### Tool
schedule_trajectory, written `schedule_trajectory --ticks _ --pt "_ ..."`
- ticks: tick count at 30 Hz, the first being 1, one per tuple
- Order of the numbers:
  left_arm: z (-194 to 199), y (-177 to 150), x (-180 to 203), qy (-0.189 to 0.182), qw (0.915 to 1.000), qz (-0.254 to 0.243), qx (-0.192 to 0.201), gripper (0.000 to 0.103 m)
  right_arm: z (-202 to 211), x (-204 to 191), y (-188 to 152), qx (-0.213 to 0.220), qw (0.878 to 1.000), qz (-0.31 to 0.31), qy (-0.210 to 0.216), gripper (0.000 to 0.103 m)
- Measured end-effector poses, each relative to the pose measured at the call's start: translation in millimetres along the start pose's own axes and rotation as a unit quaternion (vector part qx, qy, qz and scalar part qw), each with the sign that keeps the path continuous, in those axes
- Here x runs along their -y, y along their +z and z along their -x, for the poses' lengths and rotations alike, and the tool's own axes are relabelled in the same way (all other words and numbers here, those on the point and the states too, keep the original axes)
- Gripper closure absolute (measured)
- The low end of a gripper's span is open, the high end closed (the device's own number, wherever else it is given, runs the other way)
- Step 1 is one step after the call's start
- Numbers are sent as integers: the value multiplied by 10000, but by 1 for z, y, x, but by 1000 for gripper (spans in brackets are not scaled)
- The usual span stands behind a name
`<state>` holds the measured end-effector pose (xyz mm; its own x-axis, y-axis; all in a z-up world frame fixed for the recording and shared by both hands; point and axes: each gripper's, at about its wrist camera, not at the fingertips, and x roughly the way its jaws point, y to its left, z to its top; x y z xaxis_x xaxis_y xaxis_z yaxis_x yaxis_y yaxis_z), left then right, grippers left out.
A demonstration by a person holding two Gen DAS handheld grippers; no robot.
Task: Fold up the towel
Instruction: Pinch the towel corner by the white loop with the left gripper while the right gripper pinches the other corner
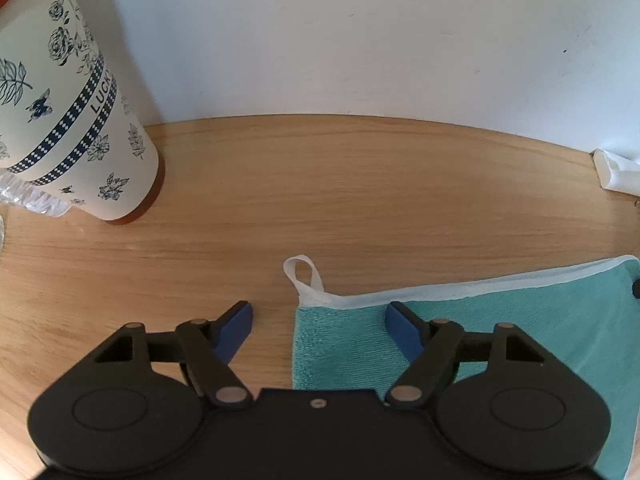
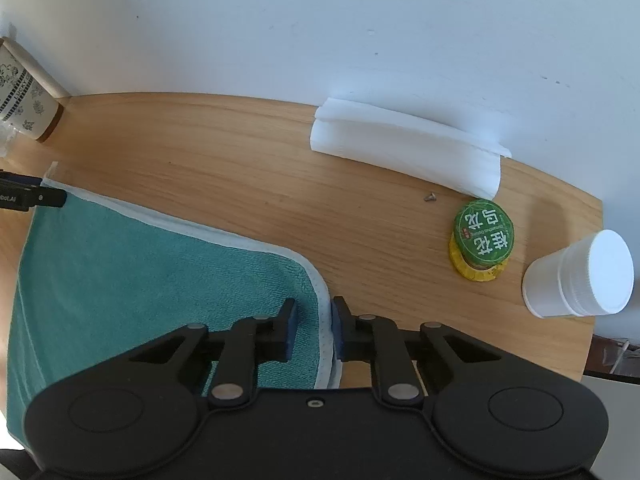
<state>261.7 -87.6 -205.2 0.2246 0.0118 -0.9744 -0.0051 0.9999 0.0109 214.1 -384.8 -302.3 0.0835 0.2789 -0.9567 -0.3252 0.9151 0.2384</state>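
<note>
At the far left of the counter we see a tall cream canister printed with dark blue flowers and the word "LUCKY", standing against the white wall; its contents are hidden from us. The teal towel with white piping lies flat on the wood, its hanging loop at the far left corner. Our left tongs point steeply down over that corner, jaws wide apart: one blue pad rests over bare wood, the other over the towel, and neither presses the cloth. Our right tongs also point steeply down at the towel's right hem, jaws drawn close with the white edge between them; we cannot tell whether the pads actually pinch it. Further right lie a folded white foam sheet, a small screw, a green-lidded jar and a closed white plastic jar whose contents are hidden.
</note>
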Motion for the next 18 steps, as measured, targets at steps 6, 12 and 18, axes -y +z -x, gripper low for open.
schedule_trajectory --ticks 6,12,18 --pt "-1 1 -4 -61 10000 -29 58 35 0 4 1 -24 10000 -78 34 84" --pt "-3 2 -4 -136 9997 -189 85 52 9 2 -1 -9 9999 -67 131 94" --pt "-8 7 -17 -219 9996 17 195 67 13 0 -3 44 9999 126 65 96"
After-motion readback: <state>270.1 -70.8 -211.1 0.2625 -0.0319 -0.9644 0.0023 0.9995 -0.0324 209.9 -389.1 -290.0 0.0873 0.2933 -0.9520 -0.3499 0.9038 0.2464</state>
